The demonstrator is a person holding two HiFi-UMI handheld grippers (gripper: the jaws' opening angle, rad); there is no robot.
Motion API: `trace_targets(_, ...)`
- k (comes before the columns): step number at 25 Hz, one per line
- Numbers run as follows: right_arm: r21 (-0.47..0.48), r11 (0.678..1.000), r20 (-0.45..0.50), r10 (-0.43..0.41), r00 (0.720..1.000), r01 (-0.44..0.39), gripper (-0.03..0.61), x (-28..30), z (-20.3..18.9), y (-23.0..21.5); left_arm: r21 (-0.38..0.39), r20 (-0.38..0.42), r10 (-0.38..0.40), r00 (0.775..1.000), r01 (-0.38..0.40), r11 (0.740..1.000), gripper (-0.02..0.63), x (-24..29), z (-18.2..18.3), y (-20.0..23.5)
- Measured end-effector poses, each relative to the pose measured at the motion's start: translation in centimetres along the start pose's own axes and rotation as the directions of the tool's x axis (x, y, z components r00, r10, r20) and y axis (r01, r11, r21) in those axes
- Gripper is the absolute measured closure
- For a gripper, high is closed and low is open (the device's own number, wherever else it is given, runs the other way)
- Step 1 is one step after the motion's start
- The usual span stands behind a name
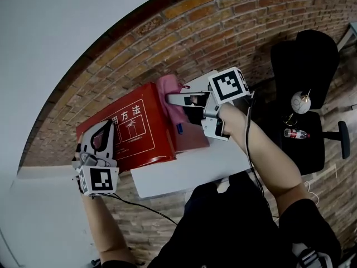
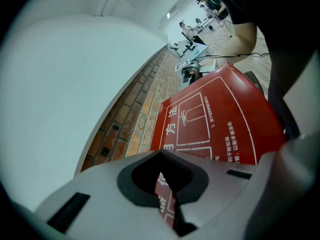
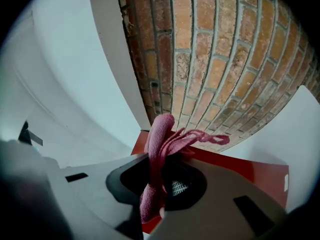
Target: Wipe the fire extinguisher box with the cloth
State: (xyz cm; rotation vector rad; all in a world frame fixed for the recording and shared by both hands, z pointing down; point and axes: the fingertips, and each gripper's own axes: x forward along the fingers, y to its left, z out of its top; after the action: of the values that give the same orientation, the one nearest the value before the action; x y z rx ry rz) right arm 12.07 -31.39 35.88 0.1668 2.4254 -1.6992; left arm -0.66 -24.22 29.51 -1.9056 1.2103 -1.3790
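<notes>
The red fire extinguisher box (image 1: pixel 136 133) with white print lies on a white table (image 1: pixel 192 169) against a brick wall. My right gripper (image 1: pixel 170 99) is shut on a pink cloth (image 1: pixel 172 108) at the box's right end, where the cloth hangs down over the top edge. In the right gripper view the cloth (image 3: pixel 157 134) bunches out between the jaws above the red box (image 3: pixel 240 166). My left gripper (image 1: pixel 103 130) rests shut over the box's left end. In the left gripper view its closed jaws (image 2: pixel 167 184) sit just over the printed red face (image 2: pixel 220 119), with nothing between them.
A brick wall (image 1: pixel 223 21) runs behind the box, with a white wall (image 1: pixel 67 38) beyond. A black office chair (image 1: pixel 304 66) stands at the right with a bottle (image 1: pixel 295 133) on its seat. A cable (image 1: pixel 139 205) trails from the left gripper.
</notes>
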Motion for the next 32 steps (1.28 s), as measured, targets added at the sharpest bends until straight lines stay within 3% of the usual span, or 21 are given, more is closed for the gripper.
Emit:
trace_targets(22, 0.032, 0.985, -0.003, -0.167, 0.986, 0.167, 0.505, -1.3, -1.7, -6.7, 0.022, -0.002, -0.006, 1.0, 0.006, 1.0, 0.6, 0.0, 0.4, 0.1)
trace_targets(32, 0.021, 0.98, -0.016, -0.196, 0.98, 0.196, 0.505, -1.5, -2.3, -8.7, 0.025, -0.004, -0.005, 1.0, 0.005, 1.0, 0.6, 0.1, 0.1, 0.1)
